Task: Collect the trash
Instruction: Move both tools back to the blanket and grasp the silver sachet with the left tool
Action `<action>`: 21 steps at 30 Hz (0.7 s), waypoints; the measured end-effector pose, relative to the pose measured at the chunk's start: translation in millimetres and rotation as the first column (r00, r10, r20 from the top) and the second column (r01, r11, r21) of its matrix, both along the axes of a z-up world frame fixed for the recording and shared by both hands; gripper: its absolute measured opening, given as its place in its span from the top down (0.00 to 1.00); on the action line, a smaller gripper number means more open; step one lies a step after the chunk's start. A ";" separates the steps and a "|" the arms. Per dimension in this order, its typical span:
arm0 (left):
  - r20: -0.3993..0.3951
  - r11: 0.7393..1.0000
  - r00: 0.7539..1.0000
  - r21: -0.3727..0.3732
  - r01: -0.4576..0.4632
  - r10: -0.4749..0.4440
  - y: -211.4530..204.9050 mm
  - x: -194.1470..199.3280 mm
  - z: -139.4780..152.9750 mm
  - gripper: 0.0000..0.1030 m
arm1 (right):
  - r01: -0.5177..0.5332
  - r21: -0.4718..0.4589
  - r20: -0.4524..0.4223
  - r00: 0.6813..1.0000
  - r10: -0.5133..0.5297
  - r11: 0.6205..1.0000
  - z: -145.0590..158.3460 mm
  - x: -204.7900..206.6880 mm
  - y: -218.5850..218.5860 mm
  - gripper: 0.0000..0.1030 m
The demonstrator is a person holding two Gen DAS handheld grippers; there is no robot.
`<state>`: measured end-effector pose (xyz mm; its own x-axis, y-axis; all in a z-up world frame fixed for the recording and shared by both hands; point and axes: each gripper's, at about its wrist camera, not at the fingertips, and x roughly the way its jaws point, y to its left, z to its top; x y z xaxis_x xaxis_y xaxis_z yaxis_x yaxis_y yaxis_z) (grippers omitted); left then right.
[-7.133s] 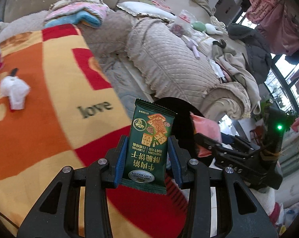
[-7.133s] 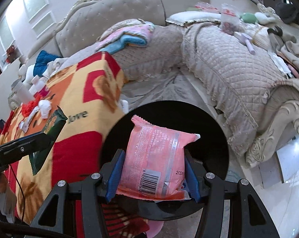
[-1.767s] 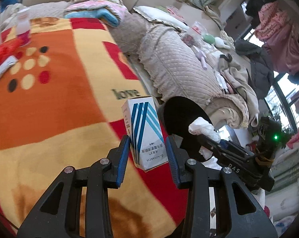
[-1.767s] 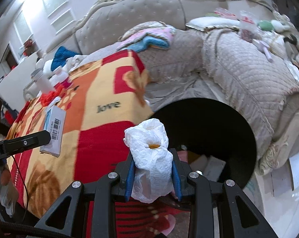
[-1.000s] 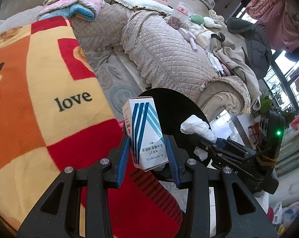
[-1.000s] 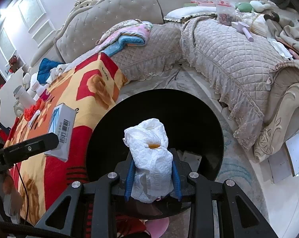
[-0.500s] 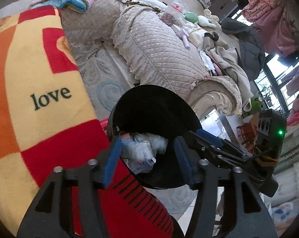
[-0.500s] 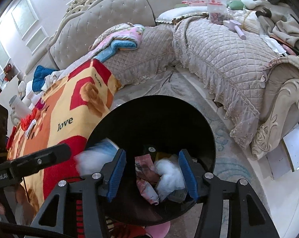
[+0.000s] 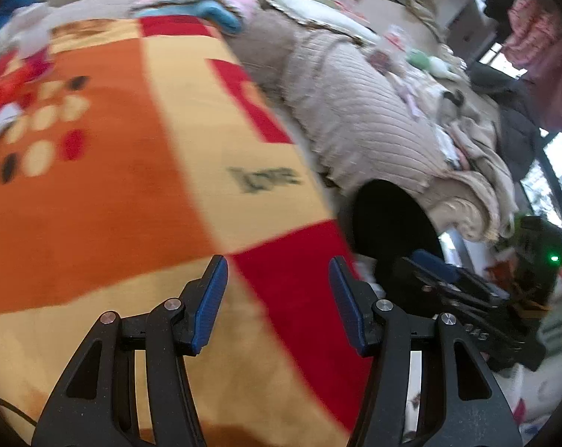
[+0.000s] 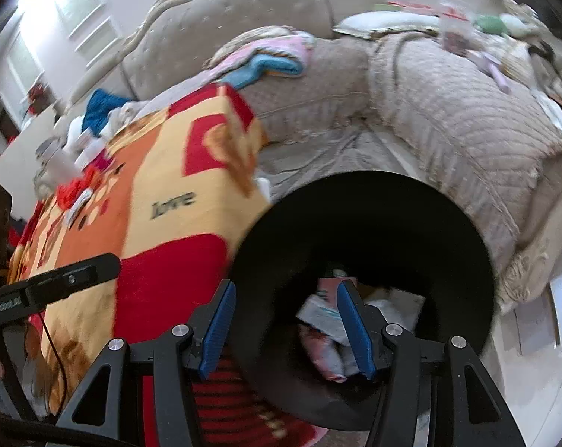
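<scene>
- The room is a messy living room with a big beige sofa point(image 10: 448, 119). Clothes and small things lie on the sofa.
- A bright blanket point(image 9: 132, 171) in orange, yellow and red covers the counter. It has the word "love" on it.
- A round black bin point(image 10: 374, 223) stands on the floor right beside the blanket's edge. I think it is there so trash can drop straight in from the counter.
- Trash point(image 10: 329, 320) lies at the bottom of the bin: pink wrappers, white paper and a small box.
- The right gripper point(image 10: 286, 326) hangs over the bin's near rim and points down into it. Its jaws are spread apart and nothing is between them.
- The left gripper point(image 9: 277, 300) is over the red patch of the blanket, with the bin at about 2 o'clock from it. Its jaws are also wide apart and empty.
- At about 10 o'clock in the left view, more small things point(image 9: 16, 70) sit at the far end of the blanket. They are too blurry to name.
- I think the next job is to reach for those far things, because both grippers are free now.
</scene>
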<state>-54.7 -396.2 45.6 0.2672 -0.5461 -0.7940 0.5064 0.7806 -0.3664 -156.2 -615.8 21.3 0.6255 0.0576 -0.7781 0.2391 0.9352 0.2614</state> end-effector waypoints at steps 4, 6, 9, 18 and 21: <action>0.046 0.996 0.996 0.046 -0.078 0.076 41.3 13.0 -2.2 0.47 | -0.063 -0.007 -0.002 0.998 0.063 0.998 3.9 17.0 26.9 0.45; 0.069 0.991 0.992 0.070 -0.115 0.110 61.9 20.0 -3.6 0.46 | -0.091 -0.011 -0.004 0.996 0.090 0.996 5.4 24.8 39.9 0.38; 0.097 0.981 0.983 0.097 -0.167 0.158 91.2 31.2 -4.9 0.47 | -0.139 -0.021 -0.008 0.990 0.139 0.990 7.4 37.5 62.4 0.38; 0.171 0.934 0.944 0.176 -0.310 0.281 162.4 79.1 -6.9 0.46 | -0.262 -0.042 -0.027 0.965 0.261 0.964 7.7 76.0 122.3 0.38; 0.201 0.921 0.934 0.200 -0.335 0.296 175.7 97.1 -7.7 0.46 | -0.278 -0.040 -0.039 0.960 0.277 0.960 5.0 90.0 136.5 0.38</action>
<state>42.4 -220.4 37.8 0.5323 -0.2221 -0.8169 0.2578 0.9617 -0.0935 -66.2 -479.3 26.3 0.5641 0.1904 -0.8034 -0.0240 0.9764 0.2146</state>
